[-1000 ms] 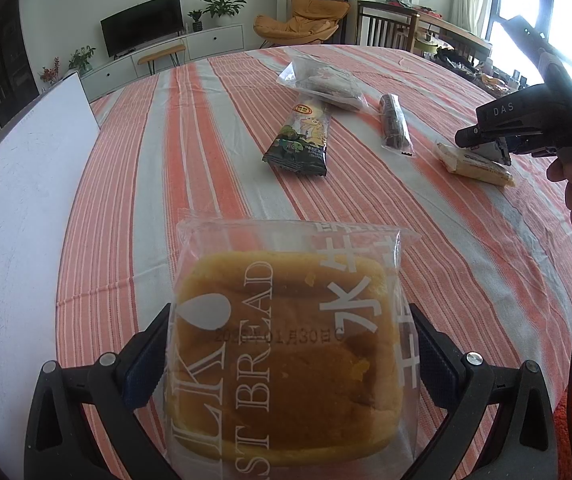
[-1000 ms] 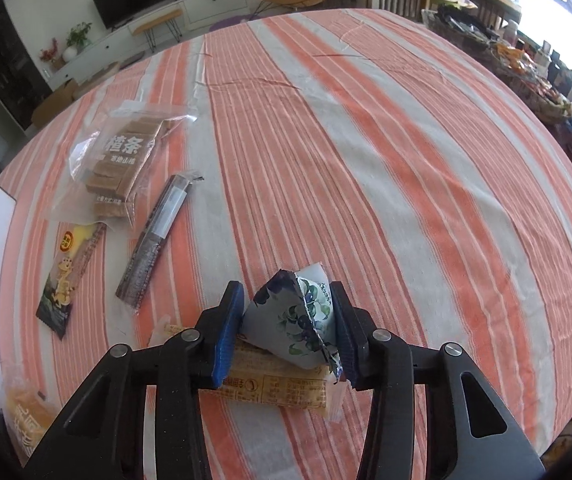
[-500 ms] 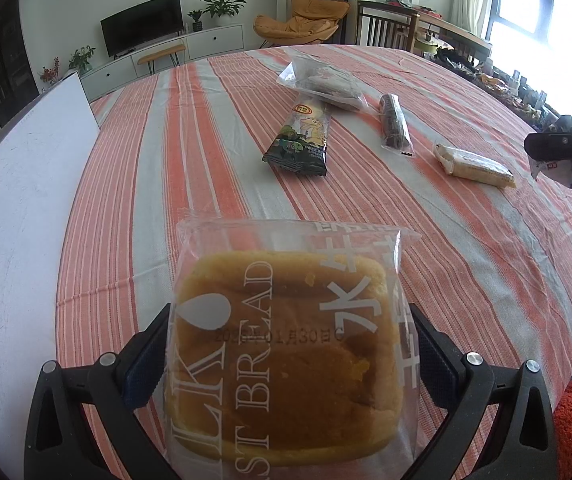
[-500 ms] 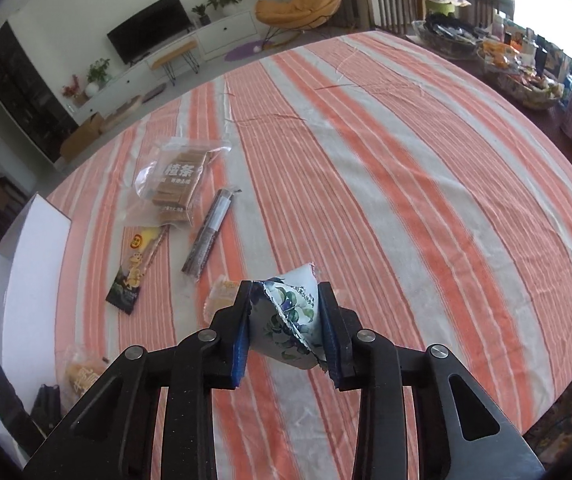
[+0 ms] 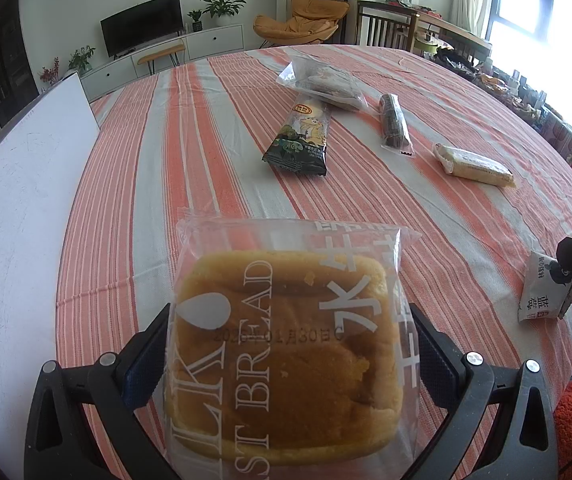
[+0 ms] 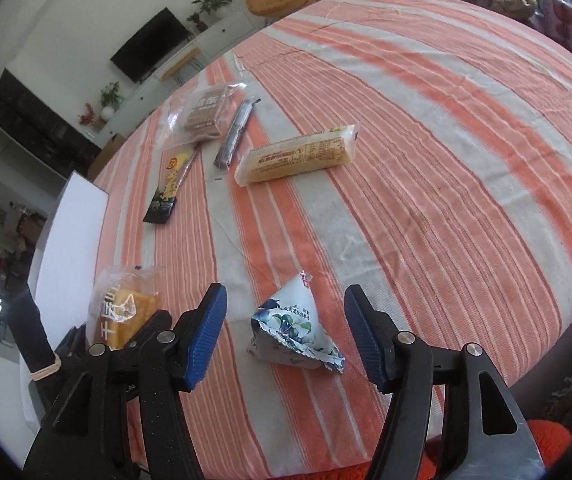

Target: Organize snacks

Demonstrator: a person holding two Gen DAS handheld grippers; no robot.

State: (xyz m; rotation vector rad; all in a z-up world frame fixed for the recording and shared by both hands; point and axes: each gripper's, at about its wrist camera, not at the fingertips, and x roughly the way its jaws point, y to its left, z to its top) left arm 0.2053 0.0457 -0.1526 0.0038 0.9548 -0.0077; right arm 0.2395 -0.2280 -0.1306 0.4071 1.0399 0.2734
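Note:
A packet of milk toast bread stands upright in my left gripper, whose jaws are shut on its sides; the right wrist view shows the same bread at its lower left. My right gripper is opening. A small triangular blue-and-white snack packet lies on the striped cloth between its blue pads, touching neither. In the left wrist view that packet lies at the right edge, under the right gripper's black finger.
Further back on the striped tablecloth lie a yellow cake bar, a dark stick packet, a black-and-yellow packet and a clear bag of brown wafers. A white box wall stands at the left.
My right gripper carried the small packet from beside the cake bar toward the table's near edge, then opened, and the packet now rests on the cloth. The left gripper and bread stayed still.

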